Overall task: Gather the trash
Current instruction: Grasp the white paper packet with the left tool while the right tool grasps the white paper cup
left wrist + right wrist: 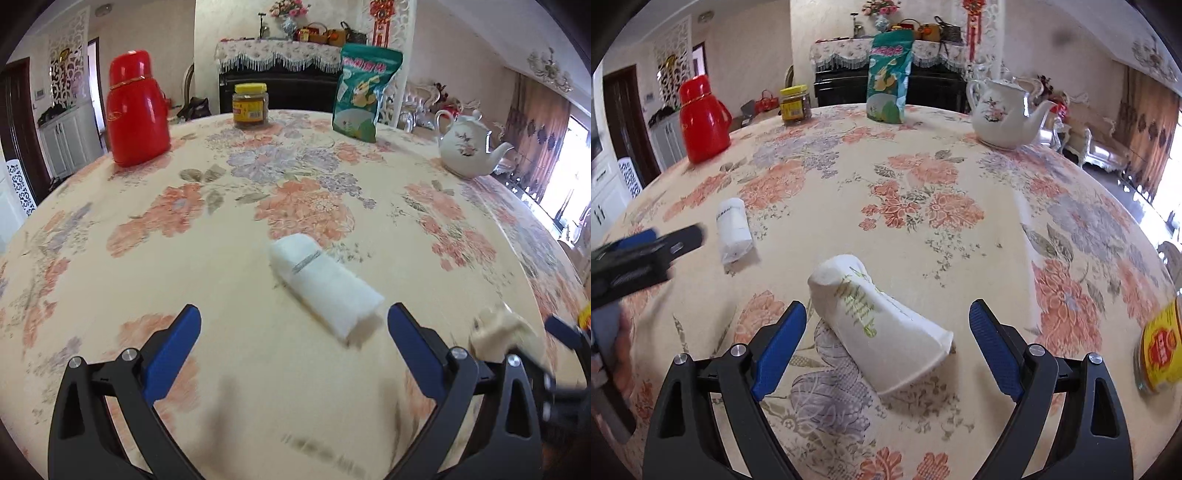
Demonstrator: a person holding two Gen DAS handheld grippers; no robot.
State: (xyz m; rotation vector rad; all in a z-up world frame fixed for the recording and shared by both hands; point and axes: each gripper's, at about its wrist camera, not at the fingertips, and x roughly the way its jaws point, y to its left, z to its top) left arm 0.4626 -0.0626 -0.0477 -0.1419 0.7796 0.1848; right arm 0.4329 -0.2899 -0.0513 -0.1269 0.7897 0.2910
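Two crushed white paper cups lie on their sides on the floral tablecloth. The cup with a grey band (pixel 325 284) lies just ahead of my open left gripper (pixel 294 325), nearer its right finger; it also shows in the right wrist view (pixel 734 229). The cup with green print (pixel 879 325) lies between the open fingers of my right gripper (pixel 887 325); it shows blurred at the right in the left wrist view (pixel 502 334). The left gripper shows blurred at the left edge of the right wrist view (pixel 646 254).
At the table's far side stand a red thermos (pixel 135 110), a yellow-lidded jar (pixel 251 105), a green snack bag (pixel 364 92) and a white teapot (pixel 469 146). A yellow-labelled jar (pixel 1161 350) lies at the right edge of the right wrist view.
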